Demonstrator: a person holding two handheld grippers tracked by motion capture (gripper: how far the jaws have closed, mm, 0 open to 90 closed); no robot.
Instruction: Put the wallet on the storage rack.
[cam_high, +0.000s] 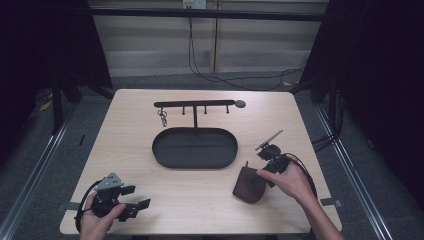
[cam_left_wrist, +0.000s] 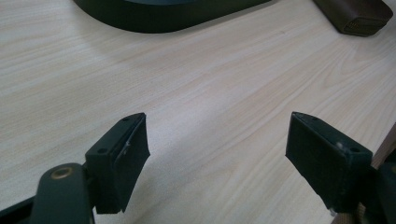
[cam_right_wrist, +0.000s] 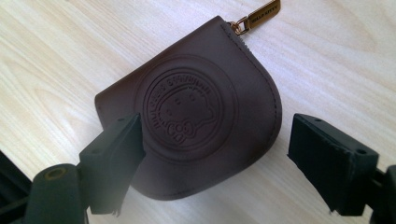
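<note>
From the high view, a light wooden table (cam_high: 200, 200) carries a black oval tray (cam_high: 194, 147) near its middle, with a black hook rack (cam_high: 194, 104) rising on a post from the tray's far rim and a small key ring (cam_high: 163, 118) hanging from a hook near its left end. A brown leather coin pouch (cam_high: 249, 185) lies flat on the table just off the tray's near right end. The right gripper (cam_high: 263, 172), held in the person's right hand (cam_high: 290, 181), is tilted down over the pouch, at its right edge. The left gripper (cam_high: 137, 199) rests low at the table's near left corner in the left hand (cam_high: 97, 220), well apart from the pouch, jaws pointing toward the right. In the left gripper view, its jaws stand wide apart with bare wood between them; the tray's curved wall (cam_left_wrist: 159, 18) sits at the top and one end of the pouch (cam_left_wrist: 357, 16) shows at the upper right. In the right gripper view, the jaws are spread wide and grasp nothing; the pouch (cam_right_wrist: 201, 107) lies just beyond them, its embossed round emblem (cam_right_wrist: 184, 109) facing up and a gold zipper pull (cam_right_wrist: 261, 15) at its far corner. The left jaw overlaps the pouch's edge, the right jaw stands beside it over bare wood.
</note>
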